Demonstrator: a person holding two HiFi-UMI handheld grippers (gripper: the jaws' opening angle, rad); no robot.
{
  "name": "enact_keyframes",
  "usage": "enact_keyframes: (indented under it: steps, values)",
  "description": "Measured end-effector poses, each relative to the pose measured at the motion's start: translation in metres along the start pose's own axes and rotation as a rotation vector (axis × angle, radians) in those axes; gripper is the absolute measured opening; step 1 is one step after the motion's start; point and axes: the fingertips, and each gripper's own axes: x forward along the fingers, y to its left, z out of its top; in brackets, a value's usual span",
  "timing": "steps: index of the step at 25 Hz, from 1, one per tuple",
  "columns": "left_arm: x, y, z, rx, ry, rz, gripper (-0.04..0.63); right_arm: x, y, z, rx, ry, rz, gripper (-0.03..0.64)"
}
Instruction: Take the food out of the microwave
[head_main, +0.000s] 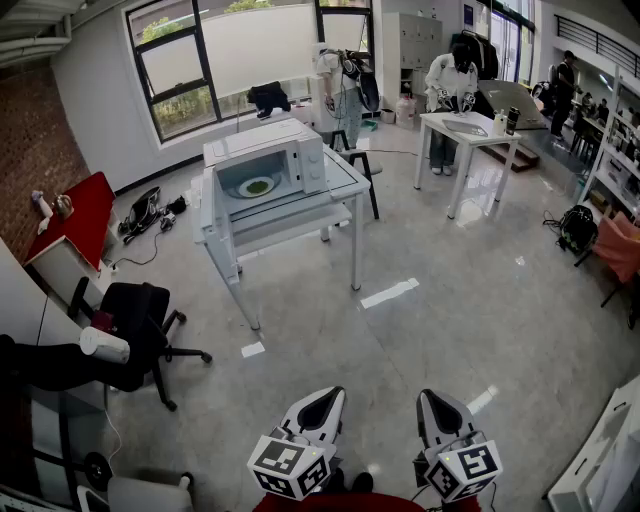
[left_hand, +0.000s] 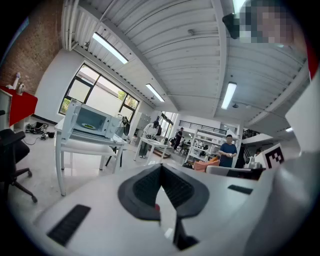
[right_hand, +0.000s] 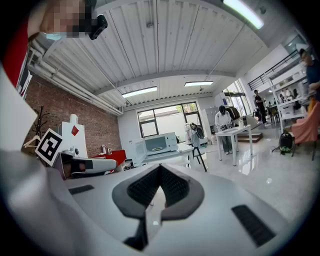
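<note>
Found the green food (head_main: 257, 186) on one white plate (head_main: 243, 190) inside the microwave (head_main: 268, 143), in the open cavity. Saw the microwave door (head_main: 213, 200) swung wide to the left. Counted one microwave, one plate and one portion of food. Placed the microwave on top of a white table (head_main: 343, 186) out in the middle of the floor.

Picked out the same microwave (left_hand: 93, 121) far off in the left gripper view and again (right_hand: 156, 142) in the right gripper view, small beyond the jaw tips.

Located the left gripper (head_main: 328, 396) and the right gripper (head_main: 433, 401) low at the bottom edge of the head view, side by side, well apart from the table and the microwave. Read both as held close to level, tipped only slightly down, aimed forward across the bare floor. Read the left gripper (left_hand: 161, 172) as fully closed, dark pads pressed together, nothing between them. Read the right gripper (right_hand: 160, 172) the same way: pads together, holding nothing. Counted two grippers and two marker cubes, one (head_main: 288, 467) behind the left and one (head_main: 466, 470) behind the right.

Further out, noted one black office chair (head_main: 140, 318) to the left, a red-topped bench (head_main: 78, 215) by the brick wall, and a second white table (head_main: 470, 130) at the back right, with one person (head_main: 450, 78) standing at it.
</note>
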Motion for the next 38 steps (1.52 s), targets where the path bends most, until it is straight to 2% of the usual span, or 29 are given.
enact_keyframes:
  steps: [11, 20, 32, 38]
  values:
    - [-0.008, 0.01, -0.002, -0.021, 0.005, 0.03, 0.008, 0.007, 0.009, -0.006, 0.007, 0.035, 0.024, 0.014]
    - [-0.016, 0.033, 0.001, -0.046, -0.003, 0.06, 0.008, 0.02, 0.017, -0.001, 0.017, 0.023, 0.034, 0.014]
    - [-0.021, 0.092, 0.016, -0.037, -0.013, 0.125, 0.008, 0.058, 0.013, 0.0, 0.037, 0.056, -0.084, 0.014]
    - [-0.01, 0.109, 0.021, -0.025, -0.014, 0.126, 0.008, 0.094, 0.012, 0.005, 0.015, 0.081, -0.066, 0.014]
